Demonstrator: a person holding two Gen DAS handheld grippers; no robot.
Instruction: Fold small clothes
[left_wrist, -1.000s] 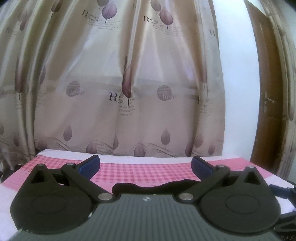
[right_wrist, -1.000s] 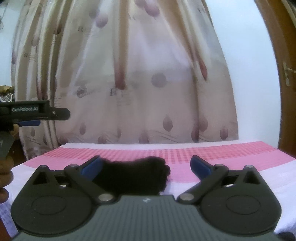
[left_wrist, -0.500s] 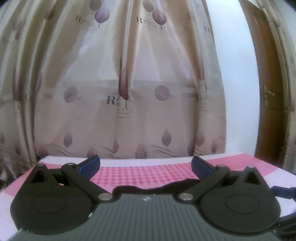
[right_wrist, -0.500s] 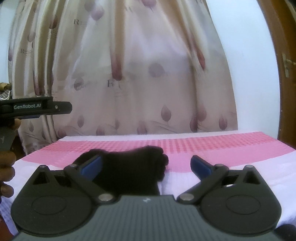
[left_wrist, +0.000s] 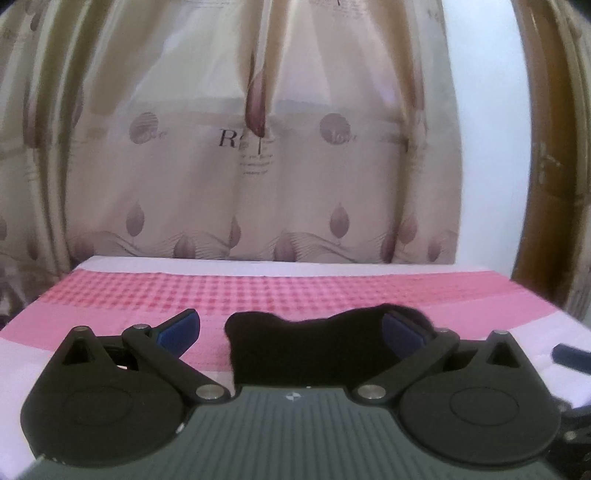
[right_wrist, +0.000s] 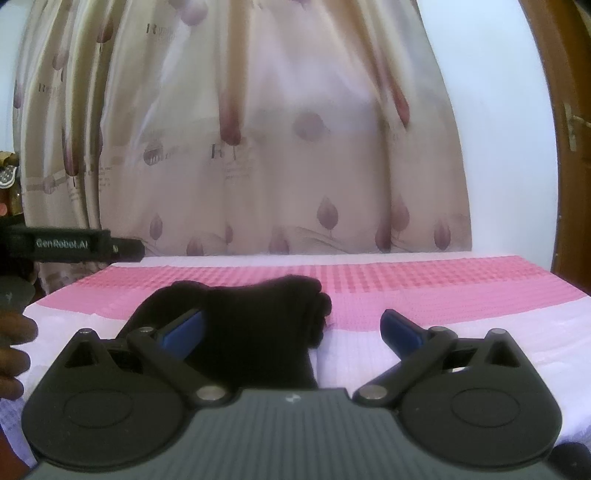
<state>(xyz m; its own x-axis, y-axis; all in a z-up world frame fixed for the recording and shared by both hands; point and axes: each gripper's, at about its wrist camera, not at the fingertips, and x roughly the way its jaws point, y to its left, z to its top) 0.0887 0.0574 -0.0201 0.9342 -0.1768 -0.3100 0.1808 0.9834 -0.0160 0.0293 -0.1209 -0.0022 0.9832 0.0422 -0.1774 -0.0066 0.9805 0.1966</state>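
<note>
Black garment (left_wrist: 317, 347) now fills more of left claw (left_wrist: 291, 328); both claws (right_wrist: 291, 328) spread apart.

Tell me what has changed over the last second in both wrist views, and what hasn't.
Both cameras have tilted down and closed in: the black garment shows more fully between the left gripper fingers and looms larger before the right gripper, and the curtain prints have risen in frame. Nothing was gripped or released. Both grippers stay open, and the garment still lies on the pink checked cloth.
</note>
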